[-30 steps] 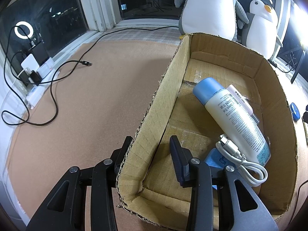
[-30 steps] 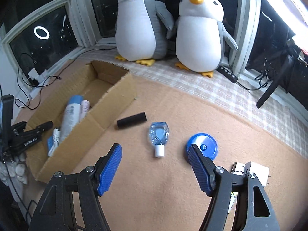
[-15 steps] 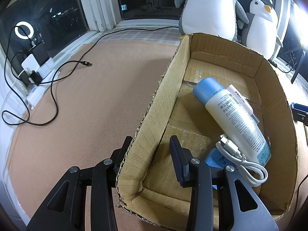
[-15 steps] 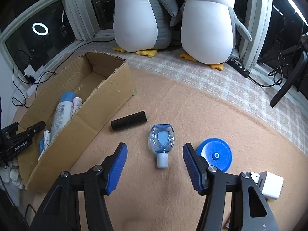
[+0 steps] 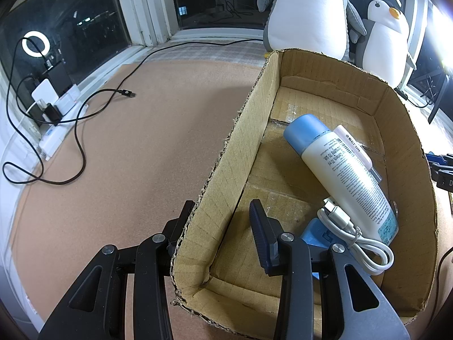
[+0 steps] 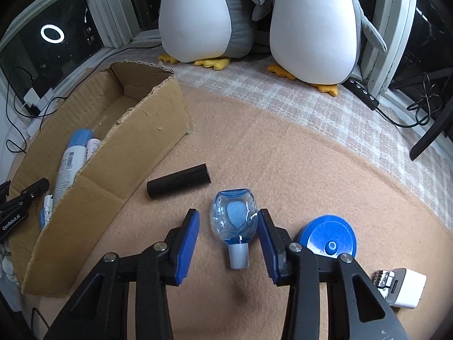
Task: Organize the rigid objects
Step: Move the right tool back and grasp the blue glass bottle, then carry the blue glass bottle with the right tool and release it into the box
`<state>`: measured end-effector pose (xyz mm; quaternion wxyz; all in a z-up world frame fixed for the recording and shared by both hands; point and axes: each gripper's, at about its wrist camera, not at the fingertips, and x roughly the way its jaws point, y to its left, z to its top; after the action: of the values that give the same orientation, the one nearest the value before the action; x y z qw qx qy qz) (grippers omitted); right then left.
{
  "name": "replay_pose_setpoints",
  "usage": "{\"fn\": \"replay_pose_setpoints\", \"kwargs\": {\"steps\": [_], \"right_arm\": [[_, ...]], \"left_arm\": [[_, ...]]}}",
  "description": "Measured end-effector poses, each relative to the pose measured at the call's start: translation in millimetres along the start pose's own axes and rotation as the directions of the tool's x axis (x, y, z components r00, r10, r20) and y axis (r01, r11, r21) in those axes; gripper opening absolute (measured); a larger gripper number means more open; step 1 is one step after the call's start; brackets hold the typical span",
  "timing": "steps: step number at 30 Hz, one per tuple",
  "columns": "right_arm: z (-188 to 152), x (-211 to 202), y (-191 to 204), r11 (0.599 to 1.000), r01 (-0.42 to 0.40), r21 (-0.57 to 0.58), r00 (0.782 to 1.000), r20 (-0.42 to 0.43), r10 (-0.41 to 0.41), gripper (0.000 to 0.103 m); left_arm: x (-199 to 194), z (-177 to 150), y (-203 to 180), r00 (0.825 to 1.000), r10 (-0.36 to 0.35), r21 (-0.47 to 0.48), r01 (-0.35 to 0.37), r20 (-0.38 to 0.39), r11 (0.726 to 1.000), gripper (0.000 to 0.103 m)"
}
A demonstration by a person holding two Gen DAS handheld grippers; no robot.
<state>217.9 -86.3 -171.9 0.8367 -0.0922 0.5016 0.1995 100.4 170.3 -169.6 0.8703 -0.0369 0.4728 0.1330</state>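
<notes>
A cardboard box (image 5: 407, 141) (image 6: 147, 130) lies on the tan mat. It holds a white bottle with a blue cap (image 5: 339, 167) (image 6: 70, 158), a pink tube (image 5: 354, 147), a white cable (image 5: 356, 235) and a blue item (image 5: 314, 231). My left gripper (image 5: 220, 221) is open, its fingers astride the box's left wall. My right gripper (image 6: 228, 235) is open, one finger on each side of a small clear blue bottle (image 6: 234, 218) lying on the mat, cap toward me. The right finger sits close to the bottle; touching cannot be told.
A black cylinder (image 6: 179, 180) lies left of the small bottle, by the box. A blue round lid (image 6: 327, 240) and a white charger (image 6: 402, 287) lie to its right. Two plush penguins (image 6: 311, 28) stand at the back. Black cables and a power strip (image 5: 56, 130) lie far left.
My right gripper has moved forward and down onto the small blue bottle, and its fingers have narrowed around it. The left gripper has not moved.
</notes>
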Motion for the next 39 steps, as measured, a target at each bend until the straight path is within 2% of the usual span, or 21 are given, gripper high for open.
{"fn": "replay_pose_setpoints", "kwargs": {"steps": [3, 17, 31, 39], "right_arm": [[1.0, 0.6, 0.7, 1.0, 0.02, -0.008, 1.0, -0.004, -0.02, 0.028], [-4.6, -10.1, 2.7, 1.0, 0.016, 0.009, 1.0, 0.004, -0.016, 0.028], [14.5, -63.1, 44.0, 0.997, -0.062, -0.041, 0.991, 0.113, 0.066, 0.028], [27.7, -72.2, 72.7, 0.991, -0.107, -0.08, 0.982, 0.145, 0.118, 0.028]], "left_arm": [[0.2, 0.3, 0.1, 1.0, 0.0, -0.001, 0.0, 0.001, 1.0, 0.038], [0.1, -0.4, -0.2, 1.0, 0.0, 0.0, 0.0, 0.001, 1.0, 0.038], [0.2, -0.6, -0.5, 1.0, 0.001, 0.0, -0.001, 0.001, 1.0, 0.038], [0.3, -0.7, -0.6, 1.0, 0.0, 0.0, 0.0, 0.001, 1.0, 0.038]]}}
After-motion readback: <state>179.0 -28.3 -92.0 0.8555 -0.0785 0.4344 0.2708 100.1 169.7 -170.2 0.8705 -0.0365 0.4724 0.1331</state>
